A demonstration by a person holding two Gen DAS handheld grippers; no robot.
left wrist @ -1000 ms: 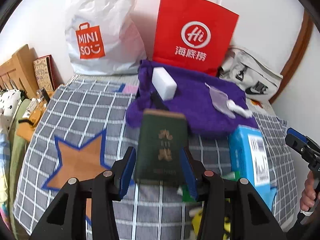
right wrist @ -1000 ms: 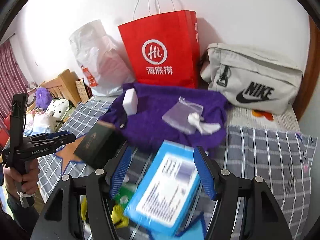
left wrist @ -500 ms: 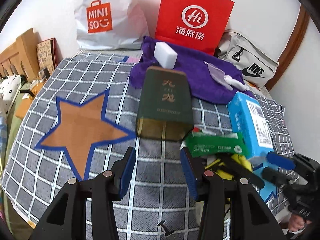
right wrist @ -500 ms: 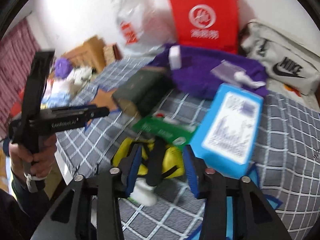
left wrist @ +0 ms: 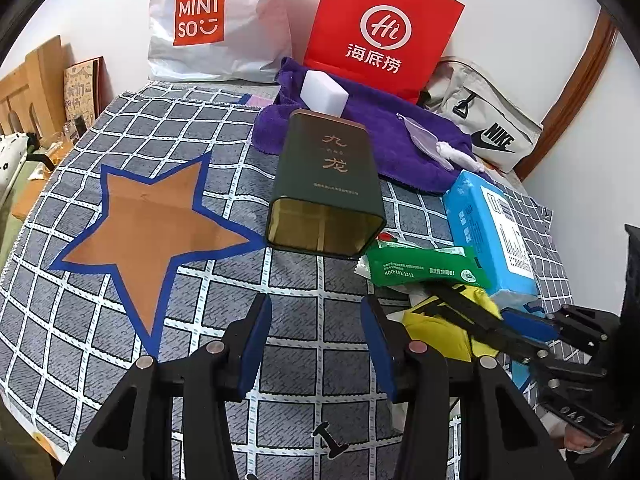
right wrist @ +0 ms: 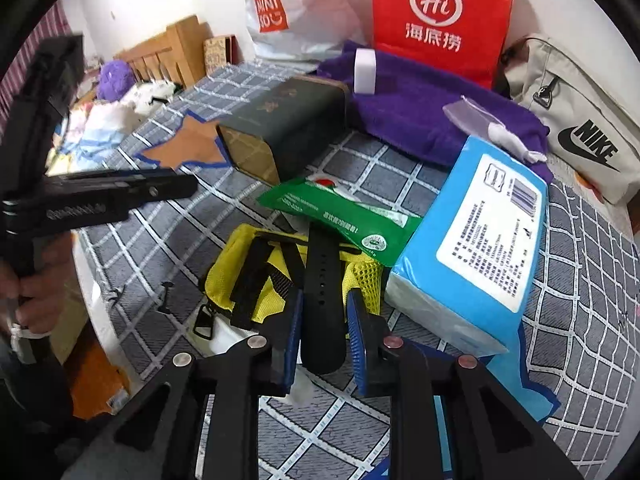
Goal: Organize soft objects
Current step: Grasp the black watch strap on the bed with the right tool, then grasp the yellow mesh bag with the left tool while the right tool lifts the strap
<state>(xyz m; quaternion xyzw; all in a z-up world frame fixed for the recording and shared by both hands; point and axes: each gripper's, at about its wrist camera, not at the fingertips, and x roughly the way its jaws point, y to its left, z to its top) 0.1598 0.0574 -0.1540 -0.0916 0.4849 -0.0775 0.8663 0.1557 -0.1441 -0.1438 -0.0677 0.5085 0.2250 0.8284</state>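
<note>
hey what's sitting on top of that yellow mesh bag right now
A black strap lies across the yellow mesh bag, between the right gripper's blue pads. The green packet overlaps the bag's far edge, hiding it.

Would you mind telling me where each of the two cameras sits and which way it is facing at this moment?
Left wrist: on the left gripper, looking forward along its open fingers over the checked cloth at the dark green tin; the right gripper shows at right.
Right wrist: on the right gripper, low over the yellow pouch, fingers either side of a black strap; the left gripper and the hand holding it show at left.
Shared: tin, green packet, blue tissue pack, red bag.
</note>
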